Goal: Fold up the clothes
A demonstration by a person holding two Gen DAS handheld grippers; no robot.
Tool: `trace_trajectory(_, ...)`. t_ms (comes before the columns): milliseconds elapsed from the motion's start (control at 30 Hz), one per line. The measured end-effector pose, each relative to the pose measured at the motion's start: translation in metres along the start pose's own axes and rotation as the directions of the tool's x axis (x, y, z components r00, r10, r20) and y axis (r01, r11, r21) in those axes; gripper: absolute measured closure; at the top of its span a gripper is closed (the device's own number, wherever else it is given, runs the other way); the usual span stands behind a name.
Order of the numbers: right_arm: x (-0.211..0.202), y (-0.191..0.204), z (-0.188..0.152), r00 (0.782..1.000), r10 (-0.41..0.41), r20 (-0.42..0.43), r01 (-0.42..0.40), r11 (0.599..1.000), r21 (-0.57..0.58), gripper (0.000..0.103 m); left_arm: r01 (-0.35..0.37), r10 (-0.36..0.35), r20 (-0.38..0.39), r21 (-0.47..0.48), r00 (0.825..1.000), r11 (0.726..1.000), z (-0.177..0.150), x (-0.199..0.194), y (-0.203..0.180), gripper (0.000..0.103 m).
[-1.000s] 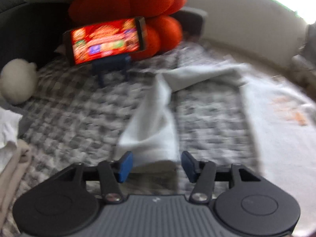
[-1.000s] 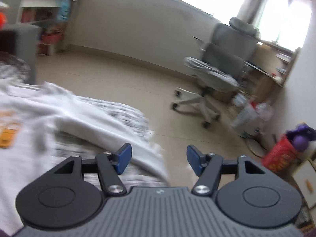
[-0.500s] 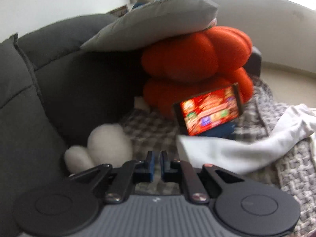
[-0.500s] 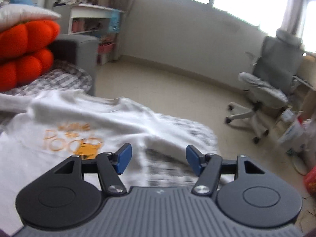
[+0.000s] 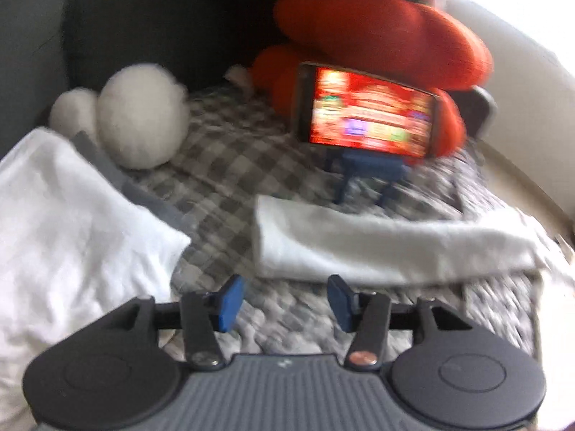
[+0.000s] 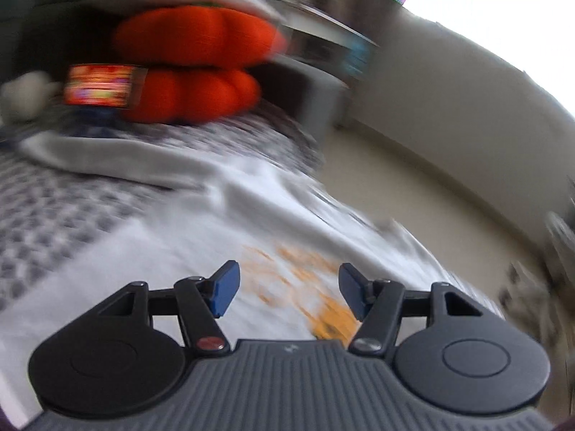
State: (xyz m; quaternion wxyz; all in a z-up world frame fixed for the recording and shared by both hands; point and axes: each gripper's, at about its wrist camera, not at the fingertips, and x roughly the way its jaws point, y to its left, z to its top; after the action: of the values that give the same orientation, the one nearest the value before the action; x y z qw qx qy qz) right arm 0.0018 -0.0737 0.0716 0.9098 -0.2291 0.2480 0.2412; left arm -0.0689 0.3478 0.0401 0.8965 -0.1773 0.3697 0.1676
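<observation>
A white long-sleeved shirt lies spread on a grey checked blanket (image 5: 230, 165). Its sleeve (image 5: 377, 244) stretches left across the blanket in the left wrist view, just beyond my left gripper (image 5: 284, 300), which is open and empty. In the right wrist view the shirt body (image 6: 201, 251) with an orange print (image 6: 323, 309) lies under my right gripper (image 6: 285, 292), which is open and empty above the print. The sleeve also shows in the right wrist view (image 6: 107, 158). Both views are blurred.
A phone (image 5: 366, 118) with a red screen stands on a blue stand in front of orange cushions (image 5: 388, 39). A white plush toy (image 5: 140, 118) and a white folded pile (image 5: 64, 237) lie at the left. The floor (image 6: 449, 215) drops off to the right.
My left gripper was open, shut half a second ago while swinging left, and is open again, lower over the blanket by the sleeve. My right gripper swung left from the room to over the shirt print.
</observation>
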Motion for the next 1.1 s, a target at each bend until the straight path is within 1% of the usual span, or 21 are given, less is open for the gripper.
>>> trace_trajectory(133, 0.034, 0.032, 0.029, 0.996, 0.081, 0.021, -0.079, 0.993, -0.086, 0.039, -0.057, 0.057, -0.007, -0.089, 0.998, 0.994, 0.004, 0.02, -0.002, 0.052)
trace_trajectory(167, 0.039, 0.032, 0.031, 0.995, 0.098, 0.014, -0.097, 0.993, -0.073, 0.039, -0.073, 0.072, -0.011, -0.104, 0.997, 0.992, 0.004, 0.024, -0.002, 0.058)
trace_trajectory(200, 0.042, 0.031, 0.031, 0.993, 0.115, 0.004, -0.115, 0.992, -0.05, 0.039, -0.075, 0.074, -0.014, -0.11, 0.997, 0.991, 0.005, 0.028, -0.002, 0.075)
trace_trajectory(233, 0.046, 0.029, 0.031, 0.991, 0.133, -0.005, -0.133, 0.991, -0.027, 0.039, -0.072, 0.07, -0.02, -0.109, 0.997, 0.991, 0.004, 0.032, -0.002, 0.08)
trace_trajectory(267, 0.049, 0.027, 0.031, 0.989, 0.15, -0.014, -0.15, 0.989, -0.003, 0.041, -0.073, 0.073, -0.011, -0.096, 0.997, 0.993, 0.003, 0.033, -0.003, 0.083)
trace_trajectory(300, 0.052, 0.026, 0.032, 0.986, 0.168, -0.022, -0.167, 0.986, 0.021, 0.046, -0.075, 0.075, 0.001, -0.082, 0.997, 0.994, 0.002, 0.033, -0.004, 0.086)
trace_trajectory(333, 0.056, 0.024, 0.032, 0.982, 0.186, -0.03, -0.184, 0.982, 0.044, 0.063, -0.073, 0.074, 0.011, -0.073, 0.997, 0.995, 0.002, 0.032, -0.005, 0.087)
trace_trajectory(367, 0.059, 0.022, 0.032, 0.978, 0.204, -0.037, -0.201, 0.977, 0.068, 0.084, -0.067, 0.069, 0.027, -0.071, 0.997, 0.995, 0.001, 0.027, -0.005, 0.088)
trace_trajectory(400, 0.062, 0.021, 0.032, 0.974, 0.222, -0.044, -0.217, 0.972, 0.092, 0.093, -0.058, 0.061, 0.037, -0.075, 0.997, 0.995, 0.001, 0.023, -0.005, 0.089)
trace_trajectory(433, 0.066, 0.019, 0.033, 0.969, 0.24, -0.051, -0.233, 0.966, 0.116, 0.098, -0.044, 0.048, 0.047, -0.083, 0.998, 0.996, 0.0, 0.016, -0.003, 0.089)
trace_trajectory(533, 0.076, 0.014, 0.033, 0.953, 0.294, -0.068, -0.277, 0.942, 0.188, 0.099, -0.011, 0.018, 0.069, -0.093, 0.997, 0.996, -0.009, -0.003, 0.004, 0.09)
trace_trajectory(567, 0.079, 0.012, 0.034, 0.947, 0.313, -0.073, -0.292, 0.933, 0.212, 0.103, -0.004, 0.011, 0.069, -0.094, 0.998, 0.996, -0.013, -0.008, 0.005, 0.09)
trace_trajectory(633, 0.086, 0.009, 0.034, 0.934, 0.349, -0.081, -0.318, 0.912, 0.26, 0.103, 0.009, -0.002, 0.069, -0.095, 0.998, 0.995, -0.022, -0.018, 0.008, 0.09)
trace_trajectory(700, 0.09, 0.015, 0.034, 0.949, 0.297, -0.108, -0.269, 0.938, 0.218, 0.102, 0.003, 0.002, 0.05, -0.097, 0.999, 0.995, -0.029, -0.016, 0.006, 0.089)
trace_trajectory(800, 0.091, 0.028, 0.036, 0.959, 0.257, -0.121, -0.241, 0.962, 0.128, 0.098, 0.017, -0.016, 0.007, -0.104, 1.0, 0.994, -0.036, -0.013, 0.004, 0.089)
trace_trajectory(900, 0.082, 0.041, 0.046, 0.965, 0.253, -0.069, -0.251, 0.967, 0.039, 0.081, 0.046, -0.048, -0.021, -0.081, 0.999, 0.996, -0.042, -0.018, 0.002, 0.087)
trace_trajectory(933, 0.079, 0.045, 0.049, 0.966, 0.254, -0.05, -0.254, 0.967, 0.009, 0.067, 0.054, -0.057, -0.028, -0.082, 0.998, 0.995, -0.042, -0.021, 0.004, 0.087)
trace_trajectory(967, 0.076, 0.049, 0.053, 0.966, 0.255, -0.03, -0.256, 0.967, -0.022, 0.06, 0.064, -0.067, -0.027, -0.094, 0.997, 0.994, -0.041, -0.025, 0.007, 0.086)
trace_trajectory(1000, 0.077, 0.054, 0.056, 0.966, 0.259, -0.025, -0.26, 0.964, -0.054, 0.06, 0.074, -0.077, -0.026, -0.107, 0.997, 0.992, -0.039, -0.029, 0.01, 0.082)
trace_trajectory(1033, 0.08, 0.06, 0.058, 0.965, 0.263, -0.024, -0.264, 0.961, -0.087, 0.06, 0.071, -0.073, -0.018, -0.12, 0.997, 0.99, -0.036, -0.031, 0.013, 0.081)
trace_trajectory(1100, 0.091, 0.069, 0.062, 0.961, 0.277, -0.025, -0.278, 0.95, -0.14, 0.06, 0.052, -0.052, 0.001, -0.135, 0.999, 0.989, -0.028, -0.033, 0.016, 0.069)
